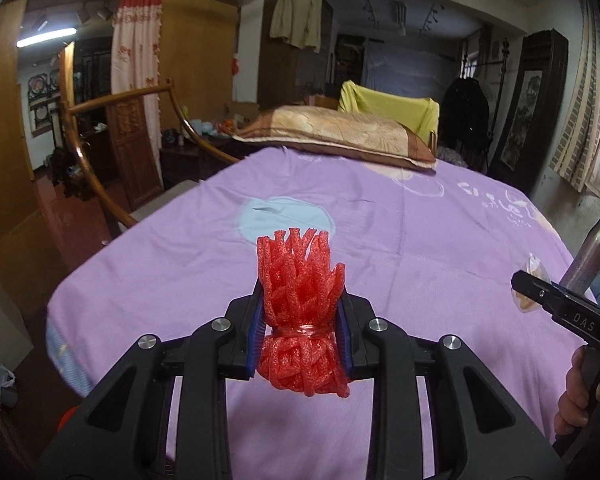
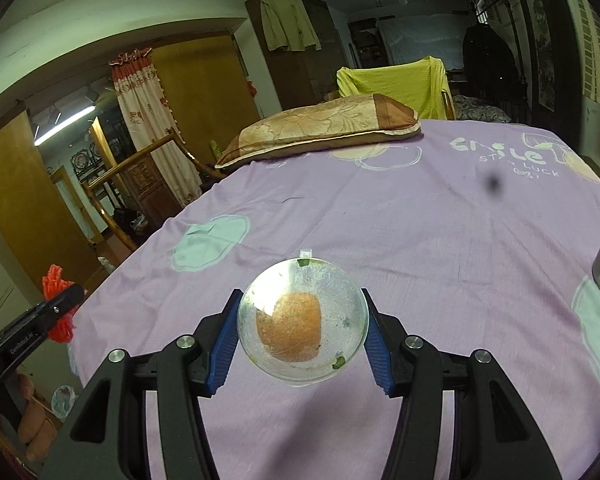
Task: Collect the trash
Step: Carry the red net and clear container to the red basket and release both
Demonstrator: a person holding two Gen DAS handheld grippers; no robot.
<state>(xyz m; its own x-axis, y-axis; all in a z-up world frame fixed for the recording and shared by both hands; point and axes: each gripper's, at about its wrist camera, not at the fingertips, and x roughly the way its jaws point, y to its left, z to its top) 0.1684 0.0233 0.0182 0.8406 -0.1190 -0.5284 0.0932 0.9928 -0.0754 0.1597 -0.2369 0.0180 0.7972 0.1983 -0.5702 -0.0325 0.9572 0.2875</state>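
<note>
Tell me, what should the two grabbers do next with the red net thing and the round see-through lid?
Probably carry both off the bed toward a trash bag. The left gripper is shut on the red foam net, and the right gripper clamps the clear round lid. Both are lifted clear, and no bin shows ahead.

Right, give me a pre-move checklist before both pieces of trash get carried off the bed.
1. Left claw clamped on the red foam net: ok.
2. Right claw gripping the clear round lid: ok, pads on both edges.
3. Both items lifted clear of the purple bedsheet: ok.
4. Trash bin in view: not ok, none visible.
5. Orange residue on the lid loose or stuck: cannot tell.
</note>
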